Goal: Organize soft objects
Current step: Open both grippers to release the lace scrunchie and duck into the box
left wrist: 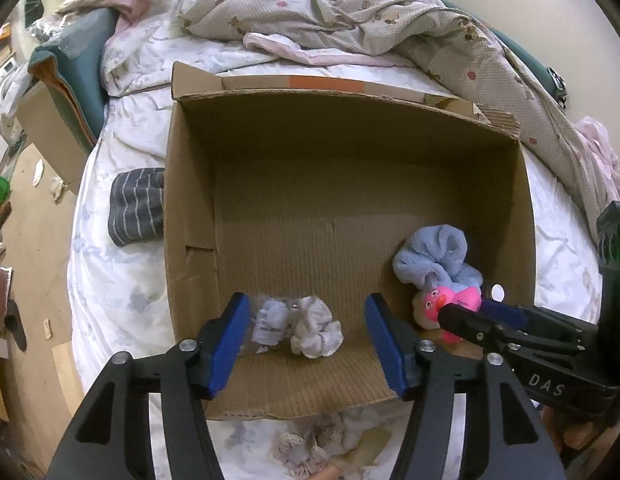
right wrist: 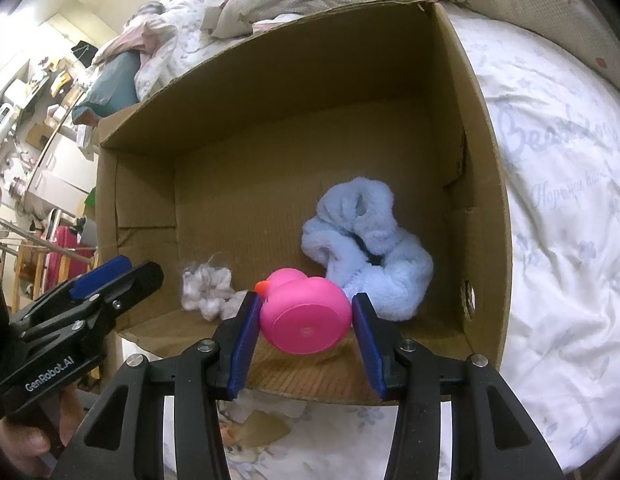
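An open cardboard box lies on the bed. Inside it are a fluffy light blue cloth at the right and a small white crumpled cloth near the front. My right gripper is shut on a pink rubber duck just inside the box's front edge; in the left wrist view the duck shows at the tips of the right gripper. My left gripper is open and empty, its blue fingers either side of the white cloth; it also shows in the right wrist view.
A grey striped cloth lies on the bed left of the box. A crumpled patterned quilt and pink fabric lie behind it. A pale lacy cloth lies on the sheet in front of the box. The floor drops off at left.
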A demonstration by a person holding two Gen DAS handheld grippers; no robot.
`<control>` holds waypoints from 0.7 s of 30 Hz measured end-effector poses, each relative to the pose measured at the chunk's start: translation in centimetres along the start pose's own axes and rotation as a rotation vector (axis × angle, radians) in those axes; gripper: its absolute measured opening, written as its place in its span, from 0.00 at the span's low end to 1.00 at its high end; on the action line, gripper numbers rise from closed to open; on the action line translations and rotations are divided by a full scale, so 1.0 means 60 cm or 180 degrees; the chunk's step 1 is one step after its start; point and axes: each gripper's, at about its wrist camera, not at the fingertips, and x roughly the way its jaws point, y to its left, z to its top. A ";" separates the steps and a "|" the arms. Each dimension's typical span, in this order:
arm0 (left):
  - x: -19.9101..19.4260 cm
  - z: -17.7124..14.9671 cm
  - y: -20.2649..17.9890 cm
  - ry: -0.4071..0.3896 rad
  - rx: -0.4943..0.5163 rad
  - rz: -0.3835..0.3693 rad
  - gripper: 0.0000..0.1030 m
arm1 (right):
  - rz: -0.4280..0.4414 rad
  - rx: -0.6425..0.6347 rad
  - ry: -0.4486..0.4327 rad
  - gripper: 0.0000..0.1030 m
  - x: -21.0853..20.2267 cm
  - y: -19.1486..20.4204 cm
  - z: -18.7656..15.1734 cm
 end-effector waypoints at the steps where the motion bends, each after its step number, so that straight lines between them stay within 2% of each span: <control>1: -0.001 0.001 0.002 -0.0005 -0.0020 0.0024 0.55 | 0.0027 0.0012 0.0001 0.48 0.000 -0.001 0.000; 5: -0.005 0.002 0.010 -0.0027 -0.0088 -0.0039 0.55 | 0.0062 0.0032 -0.0034 0.48 -0.004 -0.006 0.001; 12: -0.022 0.006 0.014 -0.0201 -0.0117 0.0026 0.55 | 0.0161 0.0063 -0.0149 0.48 -0.015 -0.003 0.005; 13: -0.024 0.006 0.014 -0.0213 -0.0117 0.0024 0.58 | 0.0182 0.0064 -0.0162 0.52 -0.016 -0.003 0.006; 14: -0.025 0.006 0.014 -0.0213 -0.0112 0.0009 0.61 | 0.0216 0.0073 -0.0181 0.62 -0.019 -0.002 0.006; 15: -0.025 0.006 0.013 -0.0204 -0.0109 0.0003 0.70 | 0.0247 0.0068 -0.0230 0.66 -0.023 0.000 0.007; 18: -0.032 0.009 0.019 -0.0214 -0.0156 -0.0040 0.73 | 0.0201 -0.0039 -0.0405 0.74 -0.039 0.011 0.009; 21: -0.040 0.011 0.023 -0.0271 -0.0183 -0.0040 0.82 | 0.0247 0.0041 -0.0570 0.94 -0.056 0.008 0.013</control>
